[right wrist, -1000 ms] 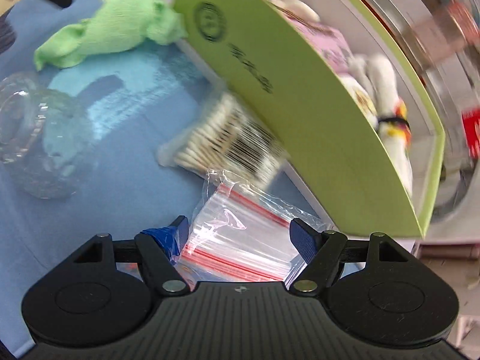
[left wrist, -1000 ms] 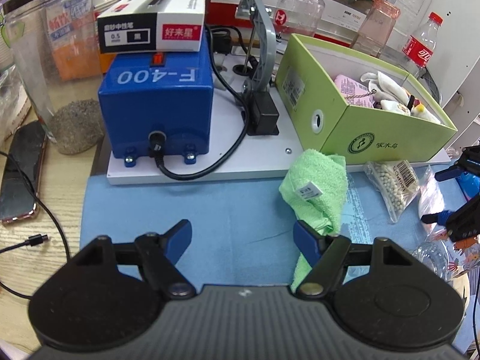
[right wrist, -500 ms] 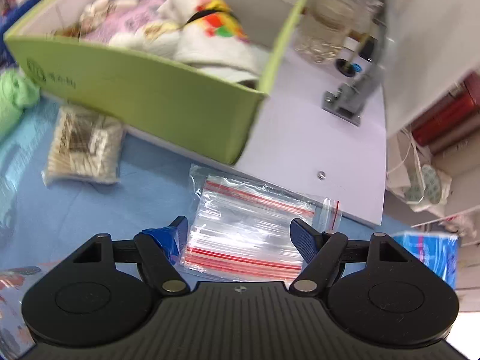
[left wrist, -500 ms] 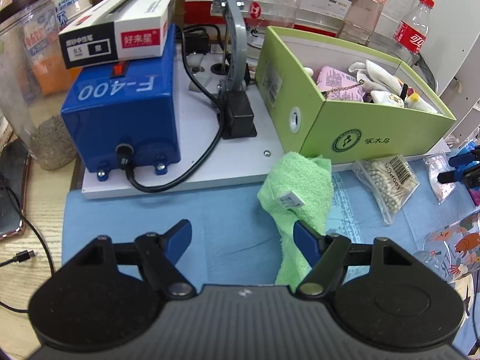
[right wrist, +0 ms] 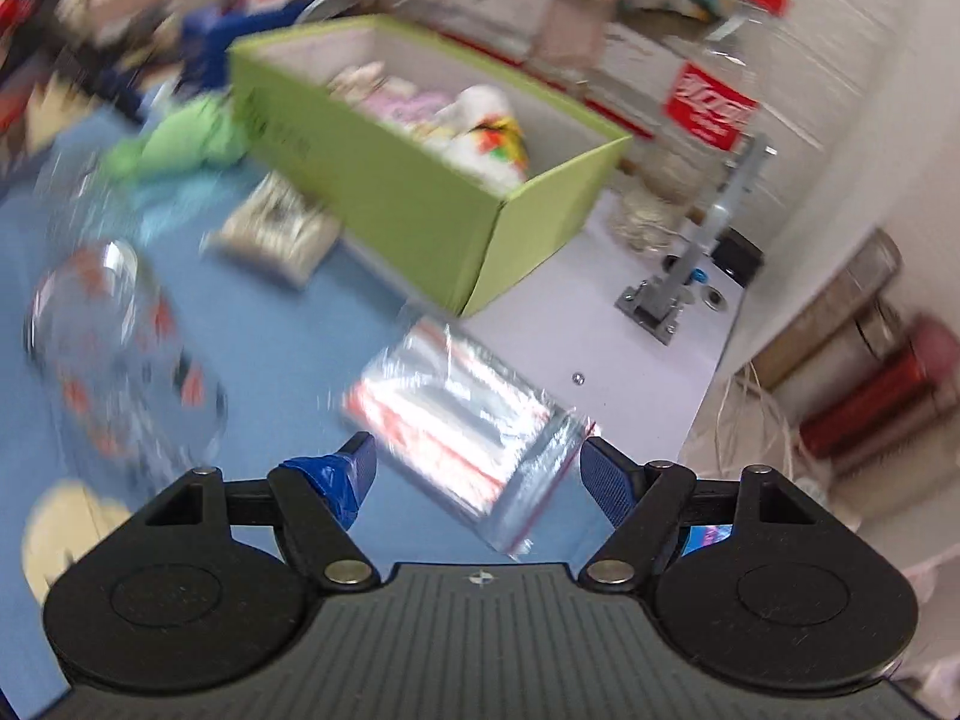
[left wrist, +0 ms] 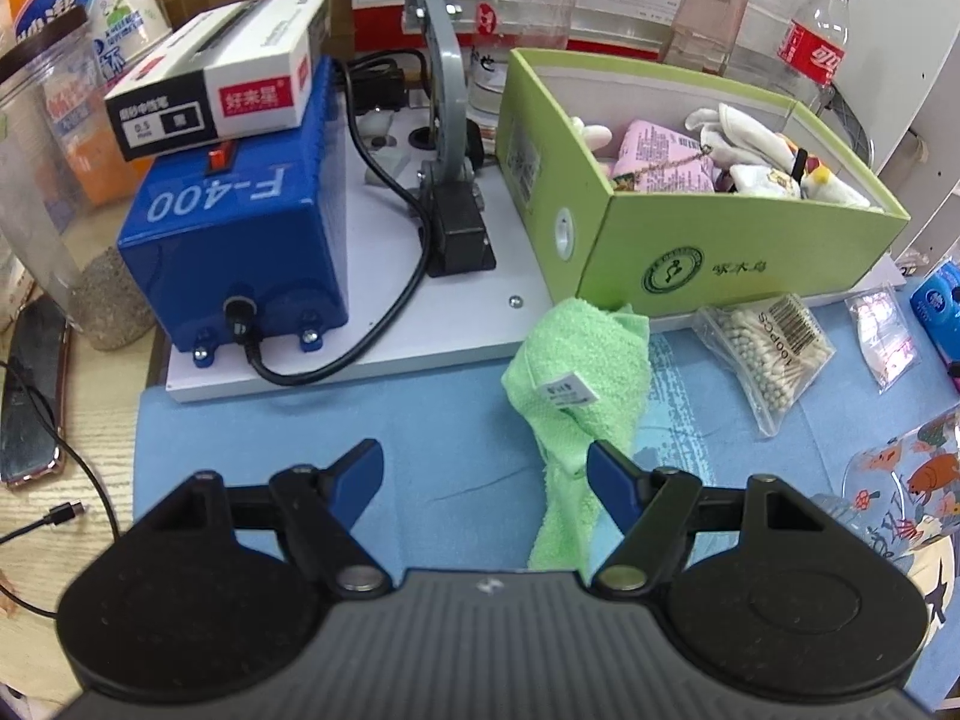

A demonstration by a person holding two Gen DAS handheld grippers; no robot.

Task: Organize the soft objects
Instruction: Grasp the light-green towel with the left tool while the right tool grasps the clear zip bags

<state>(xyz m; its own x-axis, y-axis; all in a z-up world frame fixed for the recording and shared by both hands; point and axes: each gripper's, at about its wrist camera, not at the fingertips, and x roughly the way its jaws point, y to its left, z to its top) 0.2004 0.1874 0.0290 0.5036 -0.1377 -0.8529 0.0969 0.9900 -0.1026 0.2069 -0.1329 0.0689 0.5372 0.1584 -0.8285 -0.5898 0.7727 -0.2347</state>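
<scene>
Both tools are empty. The left hand-held gripper point(left wrist: 485, 468) hangs with its fingers apart over the blue mat point(left wrist: 312, 420), the right finger just in front of the green towel point(left wrist: 579, 396) but not pinching it. The right hand-held gripper point(right wrist: 477, 471) is spread too, above a clear zip bag point(right wrist: 462, 414) that lies flat on the mat, not clamped; that view is smeared, so fine contact is hard to judge. Beyond the towel, on the white board at the far right, stands the green box point(left wrist: 738, 246), already holding plush toys point(left wrist: 750, 150) and a pink pack point(left wrist: 657, 156). So part of the sorting looks done. The towel lies outside, touching the box's near corner, and seems the next soft thing to go in. The cotton swabs point(left wrist: 768, 354) and zip bag also wait on the mat.
</scene>
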